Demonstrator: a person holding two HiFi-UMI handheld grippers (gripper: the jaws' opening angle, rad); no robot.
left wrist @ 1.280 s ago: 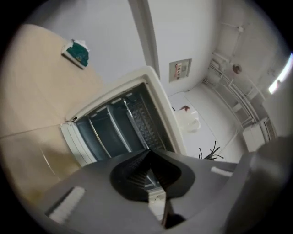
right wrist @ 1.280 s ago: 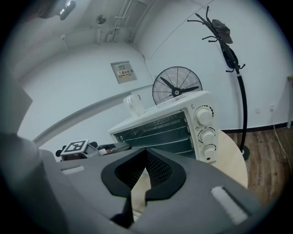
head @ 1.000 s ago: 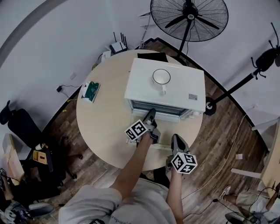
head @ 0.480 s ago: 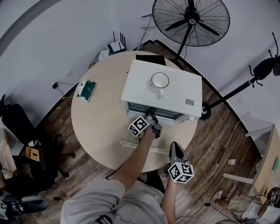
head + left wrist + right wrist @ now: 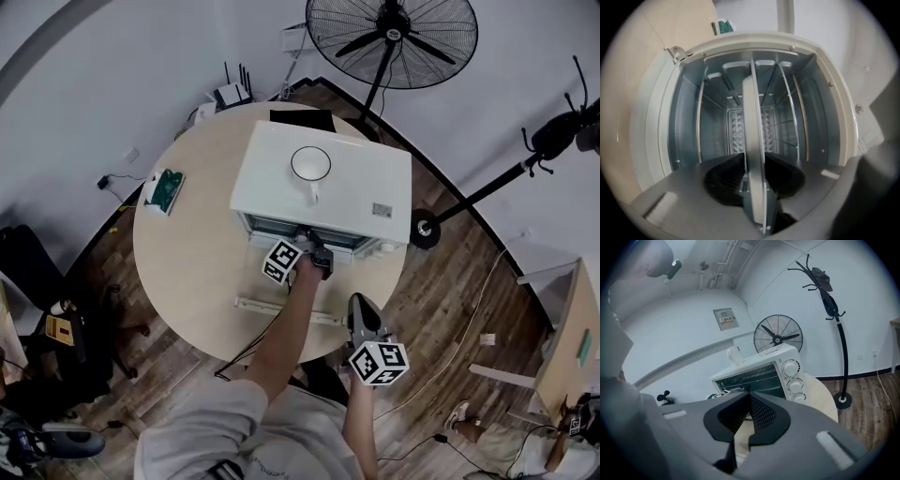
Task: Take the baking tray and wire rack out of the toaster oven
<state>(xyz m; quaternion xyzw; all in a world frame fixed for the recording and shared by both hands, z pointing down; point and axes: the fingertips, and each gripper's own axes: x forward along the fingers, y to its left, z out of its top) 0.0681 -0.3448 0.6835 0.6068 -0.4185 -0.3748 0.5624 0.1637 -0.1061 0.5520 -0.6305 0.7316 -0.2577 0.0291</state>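
A white toaster oven (image 5: 323,183) stands on the round table with its door (image 5: 281,307) folded down. My left gripper (image 5: 317,251) reaches level into the oven's mouth, rolled onto its side. Its jaws have just been opening. In the left gripper view the left gripper (image 5: 753,154) is open, and the baking tray (image 5: 752,108) runs edge-on between its pads with its rim close to both. The wire rack (image 5: 785,129) shows as a grid beside the tray, deeper inside. My right gripper (image 5: 361,319) hangs back at the table's near edge. In its own view the right gripper (image 5: 750,393) is shut on nothing.
A white mug (image 5: 310,164) sits on the oven's top. A green box (image 5: 165,190) lies at the left edge of the table (image 5: 187,253). A standing fan (image 5: 392,42) and a coat stand (image 5: 553,131) are behind and to the right. A chair (image 5: 28,272) is at the left.
My left gripper has gone forward from above the lowered door into the oven's mouth. My right gripper has drawn back toward the table's near edge.
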